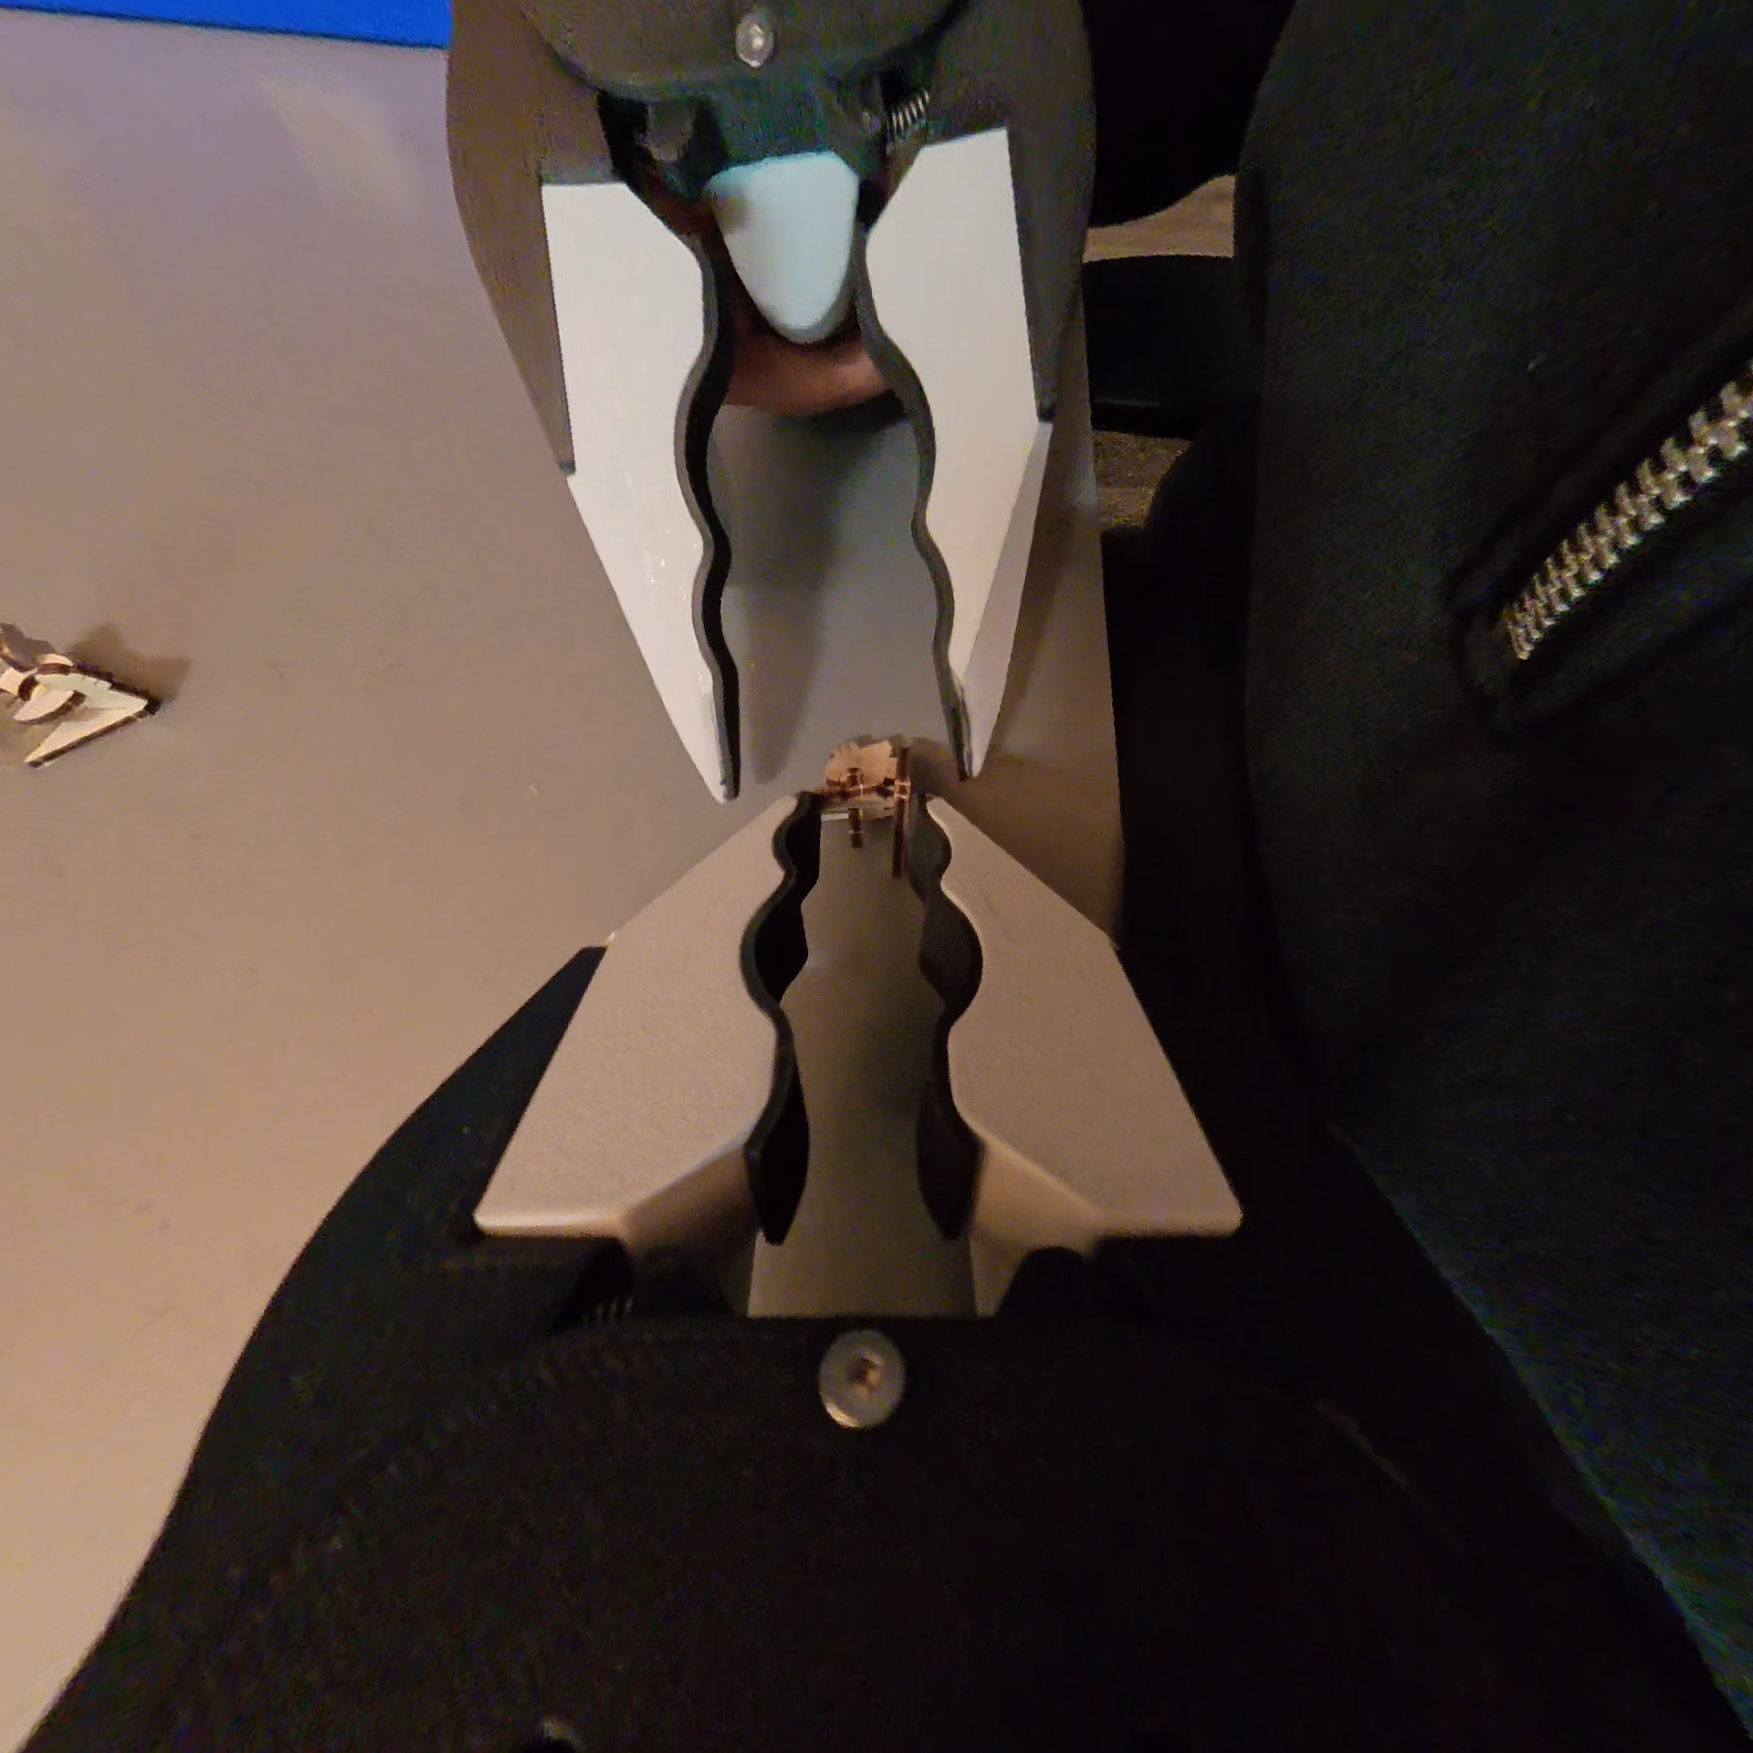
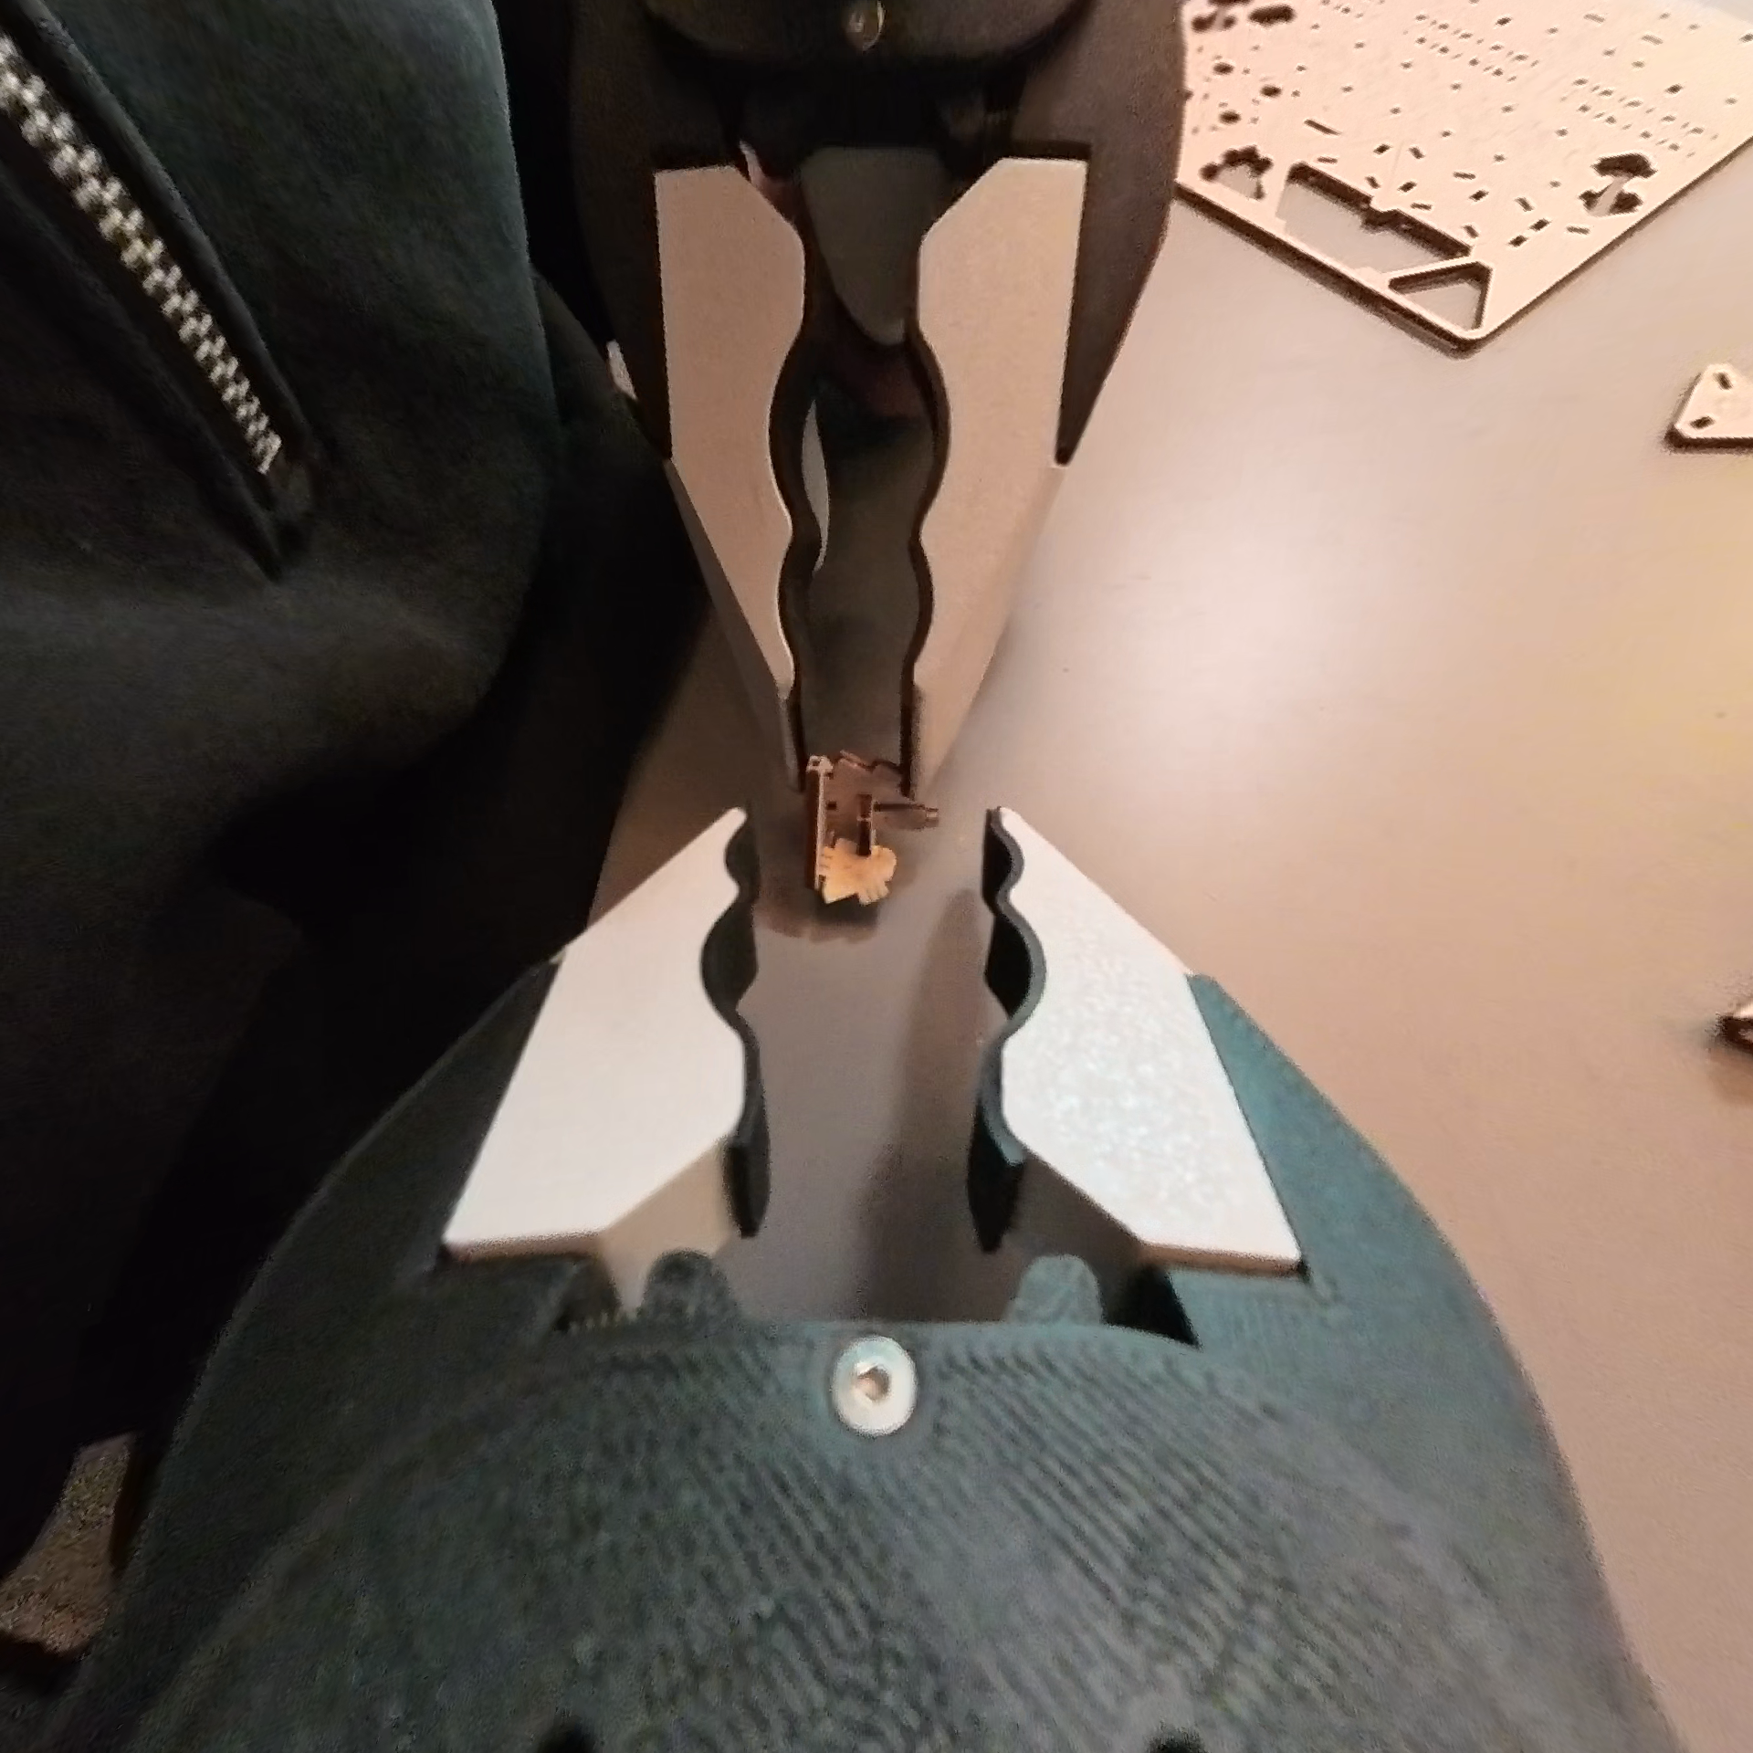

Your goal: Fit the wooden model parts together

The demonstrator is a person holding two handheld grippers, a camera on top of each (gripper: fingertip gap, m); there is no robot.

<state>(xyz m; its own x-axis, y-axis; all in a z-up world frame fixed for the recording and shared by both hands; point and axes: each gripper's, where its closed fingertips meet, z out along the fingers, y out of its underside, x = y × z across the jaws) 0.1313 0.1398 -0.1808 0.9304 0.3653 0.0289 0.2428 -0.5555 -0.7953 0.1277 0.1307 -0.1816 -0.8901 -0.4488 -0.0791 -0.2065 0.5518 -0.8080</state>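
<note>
The wooden piece (image 2: 847, 823) sits pinched in my left jaws (image 1: 858, 806) above the table (image 2: 1328, 759), my right jaws (image 2: 865, 830) standing open around it.

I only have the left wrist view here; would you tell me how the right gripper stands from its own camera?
Observer: The right gripper is open, fingers clear of the small wooden assembly.
Operator: Who holds that piece?
Observer: The left gripper pinches its far end at the fingertips.
Operator: Anything else on the table that side?
Observer: A punched-out wooden sheet lies far right, with a small triangular piece nearer.
</note>
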